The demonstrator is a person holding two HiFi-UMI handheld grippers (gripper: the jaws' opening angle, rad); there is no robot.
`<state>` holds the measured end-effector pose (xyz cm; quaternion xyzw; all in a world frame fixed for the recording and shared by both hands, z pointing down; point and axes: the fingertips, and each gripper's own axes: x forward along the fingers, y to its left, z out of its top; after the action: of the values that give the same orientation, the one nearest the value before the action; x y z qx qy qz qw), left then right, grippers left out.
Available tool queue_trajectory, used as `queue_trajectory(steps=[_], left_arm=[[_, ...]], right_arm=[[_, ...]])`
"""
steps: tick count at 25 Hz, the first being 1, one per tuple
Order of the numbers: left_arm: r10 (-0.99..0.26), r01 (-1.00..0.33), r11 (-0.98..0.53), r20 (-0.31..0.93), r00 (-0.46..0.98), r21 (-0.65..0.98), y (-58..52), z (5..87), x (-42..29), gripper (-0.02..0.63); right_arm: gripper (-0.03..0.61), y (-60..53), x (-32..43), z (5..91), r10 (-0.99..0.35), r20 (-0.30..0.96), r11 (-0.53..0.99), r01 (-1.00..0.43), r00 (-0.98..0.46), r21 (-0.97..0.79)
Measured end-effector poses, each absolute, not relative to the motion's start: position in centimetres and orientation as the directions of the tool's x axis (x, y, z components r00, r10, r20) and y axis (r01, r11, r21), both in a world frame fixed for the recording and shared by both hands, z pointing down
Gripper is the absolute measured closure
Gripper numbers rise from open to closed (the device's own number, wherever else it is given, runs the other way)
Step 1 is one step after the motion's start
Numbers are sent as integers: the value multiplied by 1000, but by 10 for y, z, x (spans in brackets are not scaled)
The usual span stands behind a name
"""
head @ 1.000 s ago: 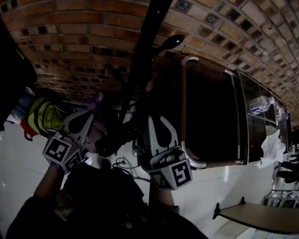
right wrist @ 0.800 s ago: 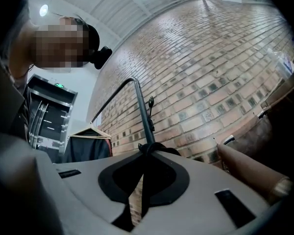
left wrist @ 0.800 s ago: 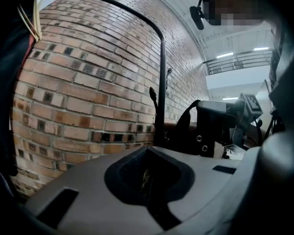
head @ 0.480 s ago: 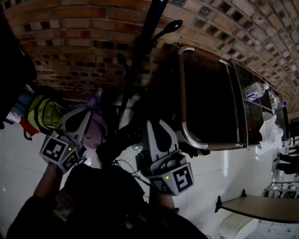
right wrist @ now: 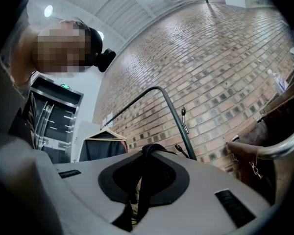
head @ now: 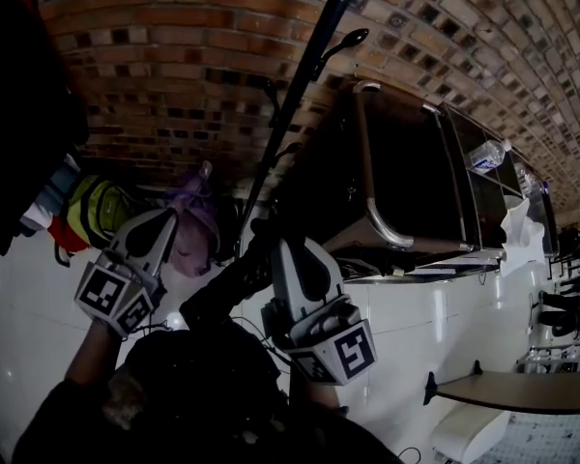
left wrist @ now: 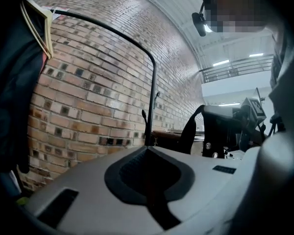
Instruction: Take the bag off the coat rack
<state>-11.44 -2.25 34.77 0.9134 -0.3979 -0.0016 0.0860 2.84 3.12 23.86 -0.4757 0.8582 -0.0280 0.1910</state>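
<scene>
Bag [left wrist: 220, 129], black and studded with small round rivets, hangs just beside my right gripper [head: 271, 247] and close to the black pole of the coat rack [head: 304, 85]; whether it touches the pole I cannot tell. My right gripper's jaws are clamped on the bag's black strap [right wrist: 148, 151], which loops up over their tips. My left gripper [head: 162, 222] has its jaws pressed together on nothing, apart from the bag. The only print I can make out is the black-and-white square markers on each gripper's cube [head: 333, 351]. Behind the rack are a brick wall [head: 174, 56] and a brown chair [head: 406, 191] with a chrome frame.
</scene>
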Motion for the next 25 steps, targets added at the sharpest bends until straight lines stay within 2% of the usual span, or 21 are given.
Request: queue_trajectory(steps=[7,14,25], left_arm=[[-702,-700,-700,44,711,140,40,337,-166,588],[-688,-685,-715,31,725,140,103,332,-219,588],[-676,-671,-727,20,737,148,167,315,-286,588]], right_arm=[[546,96,-35,225,-804,-354,572,-784,-478,-241],[546,158,-91,244,-824,-286,554,-800,-489,-229],[548,225,-154,240,-851,-265,518,-805,-453,-289]])
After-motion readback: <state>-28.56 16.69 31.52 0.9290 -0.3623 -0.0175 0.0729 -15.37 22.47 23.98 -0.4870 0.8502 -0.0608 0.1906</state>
